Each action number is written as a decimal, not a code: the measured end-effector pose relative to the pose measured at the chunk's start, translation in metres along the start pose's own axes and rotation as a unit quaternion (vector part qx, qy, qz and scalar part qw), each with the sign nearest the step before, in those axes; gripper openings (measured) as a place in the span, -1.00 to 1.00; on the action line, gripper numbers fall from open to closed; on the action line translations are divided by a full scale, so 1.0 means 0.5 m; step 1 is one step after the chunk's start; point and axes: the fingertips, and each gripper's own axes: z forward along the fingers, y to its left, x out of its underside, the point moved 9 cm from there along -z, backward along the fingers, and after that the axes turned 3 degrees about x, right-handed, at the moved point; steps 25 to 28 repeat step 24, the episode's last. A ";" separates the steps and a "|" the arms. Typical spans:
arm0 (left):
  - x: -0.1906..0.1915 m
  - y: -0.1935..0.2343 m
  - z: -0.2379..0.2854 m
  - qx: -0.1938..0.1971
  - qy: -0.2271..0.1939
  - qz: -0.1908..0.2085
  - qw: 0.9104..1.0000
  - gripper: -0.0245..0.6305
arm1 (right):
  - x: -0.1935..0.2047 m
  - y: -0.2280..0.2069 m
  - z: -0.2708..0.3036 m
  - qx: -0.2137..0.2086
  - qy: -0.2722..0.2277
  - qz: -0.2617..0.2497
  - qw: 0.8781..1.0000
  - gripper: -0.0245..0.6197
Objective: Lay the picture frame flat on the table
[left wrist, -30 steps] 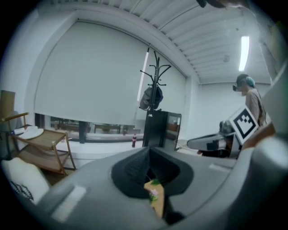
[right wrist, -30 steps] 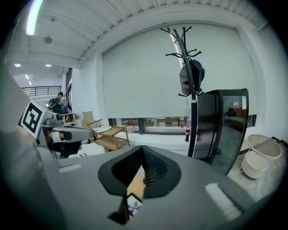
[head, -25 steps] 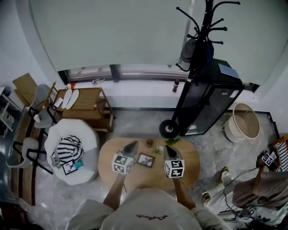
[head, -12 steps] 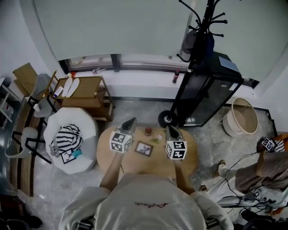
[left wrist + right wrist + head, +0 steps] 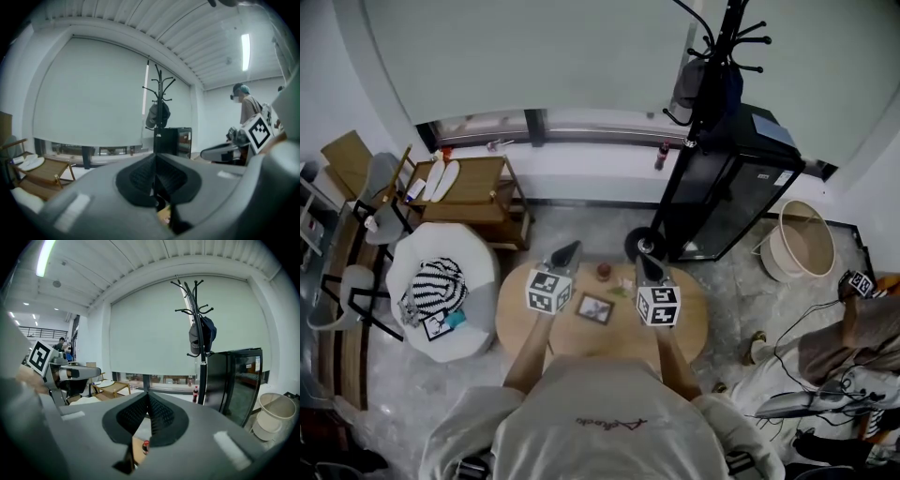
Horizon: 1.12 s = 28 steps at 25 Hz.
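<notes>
A small dark picture frame [image 5: 594, 308] rests on the oval wooden table [image 5: 581, 347], its face turned up toward the head camera; whether it lies flat or leans I cannot tell. My left gripper [image 5: 570, 248] hovers left of the frame, clear of it, with its jaws shut on nothing, as the left gripper [image 5: 154, 161] view confirms. To the right of the frame, my right gripper [image 5: 644, 262] is also shut and holds nothing. In its own view the right gripper [image 5: 148, 401] points over the table's far edge.
A small red thing [image 5: 604, 271] and some little items [image 5: 624, 284] sit at the table's far side. A white armchair [image 5: 478, 272] with striped cloth stands left, a black cabinet [image 5: 722, 187] and coat rack [image 5: 717, 56] beyond, and a person [image 5: 853, 337] at right.
The head camera has pulled back, so the table looks smaller. Both shut grippers have moved a little toward the table's far side relative to the frame, which has not moved.
</notes>
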 end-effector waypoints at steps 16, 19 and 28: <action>0.011 0.008 0.011 -0.005 0.011 -0.001 1.000 -0.93 | 0.008 0.002 0.028 -0.013 0.004 -0.003 1.000 -0.91; 0.014 0.009 0.006 -0.002 0.012 0.002 1.000 -0.93 | 0.013 0.012 0.028 -0.015 0.005 -0.002 1.000 -0.91; 0.018 0.011 0.002 -0.002 0.011 0.000 1.000 -0.93 | 0.016 0.020 0.026 -0.016 0.007 -0.004 1.000 -0.91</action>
